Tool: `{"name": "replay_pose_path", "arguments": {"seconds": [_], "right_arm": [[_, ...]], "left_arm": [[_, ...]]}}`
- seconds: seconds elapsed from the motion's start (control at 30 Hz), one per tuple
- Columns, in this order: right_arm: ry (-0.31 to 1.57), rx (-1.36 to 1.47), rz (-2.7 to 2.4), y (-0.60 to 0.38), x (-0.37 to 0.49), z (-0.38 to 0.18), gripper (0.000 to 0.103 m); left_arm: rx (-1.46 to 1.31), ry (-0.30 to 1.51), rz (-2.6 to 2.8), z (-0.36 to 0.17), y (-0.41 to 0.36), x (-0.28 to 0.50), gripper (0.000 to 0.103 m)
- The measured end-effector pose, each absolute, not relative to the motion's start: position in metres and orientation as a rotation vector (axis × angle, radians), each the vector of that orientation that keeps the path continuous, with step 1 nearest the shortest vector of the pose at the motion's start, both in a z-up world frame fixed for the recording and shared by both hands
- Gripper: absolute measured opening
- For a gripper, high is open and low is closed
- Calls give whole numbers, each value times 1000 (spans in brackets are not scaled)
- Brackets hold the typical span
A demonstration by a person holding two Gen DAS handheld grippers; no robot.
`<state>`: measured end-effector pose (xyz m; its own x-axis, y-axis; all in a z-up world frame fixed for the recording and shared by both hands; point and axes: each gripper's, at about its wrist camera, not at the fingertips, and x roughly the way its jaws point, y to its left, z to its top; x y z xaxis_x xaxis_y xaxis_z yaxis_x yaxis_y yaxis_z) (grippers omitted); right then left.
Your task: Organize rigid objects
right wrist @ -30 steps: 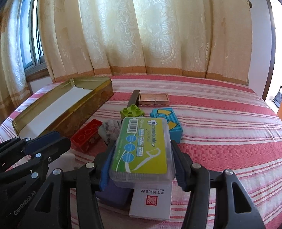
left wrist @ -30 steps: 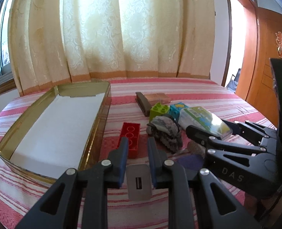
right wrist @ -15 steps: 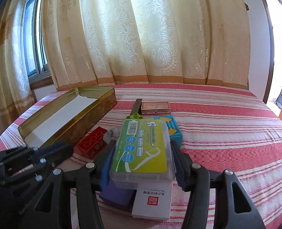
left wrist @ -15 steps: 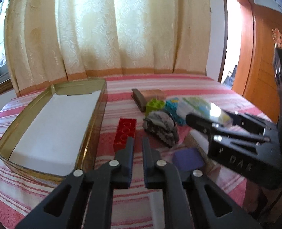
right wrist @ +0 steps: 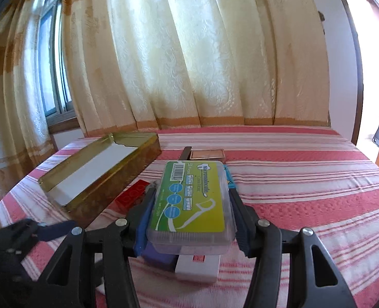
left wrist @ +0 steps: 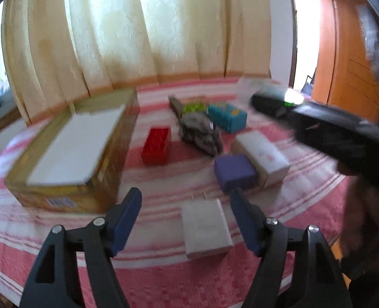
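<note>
Right tongs (right wrist: 190,209) pinch the floss case (right wrist: 191,201) above the bench (right wrist: 305,192), label up, long axis along the fingers toward the curtain. Left tongs (left wrist: 183,217) opening, white charger (left wrist: 206,227) lying between them, untouched. Gold tin (left wrist: 68,154) left; purple block (left wrist: 234,170), red brick (left wrist: 156,145) ahead.

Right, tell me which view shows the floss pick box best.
The right wrist view: the floss pick box lies sharp and centred, label up, clamped in the right tool. The left wrist view shows only a blurred end of the box at the right tool's tip.
</note>
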<state>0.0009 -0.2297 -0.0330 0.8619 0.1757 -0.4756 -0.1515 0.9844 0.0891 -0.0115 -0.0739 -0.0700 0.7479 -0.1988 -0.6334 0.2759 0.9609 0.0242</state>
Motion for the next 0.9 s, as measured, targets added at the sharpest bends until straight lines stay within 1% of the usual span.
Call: {"name": "replay_pose_path", "arguments": {"seconds": [0.23,0.4,0.5,0.53,0.57,0.77,0.9], "right_arm": [[465,56,176,-236,-36,-35,56],[472,61,191,-233,-36,-42,56],[473,60,191,-232,-35,-47,56],[476,61,191,-232,-35,-48,56],[480,61,191,-232,-35,-50,56],[489,59,181,-233,-33,-56,56],[489,55,182,-233,-32,-56,56]], "left_arm": [[129,721,-269,-85,-82,-14,72],[100,744,-268,-91,-80,-11,70],[95,733,-272,-91,-78,-13,60],[97,726,-284,-90,-79,-14,47],[99,723,-297,-90,-80,-15,37],[94,713,-320,-89,-78,-19,37],[80,661,-322,-78,-73,-23,37]]}}
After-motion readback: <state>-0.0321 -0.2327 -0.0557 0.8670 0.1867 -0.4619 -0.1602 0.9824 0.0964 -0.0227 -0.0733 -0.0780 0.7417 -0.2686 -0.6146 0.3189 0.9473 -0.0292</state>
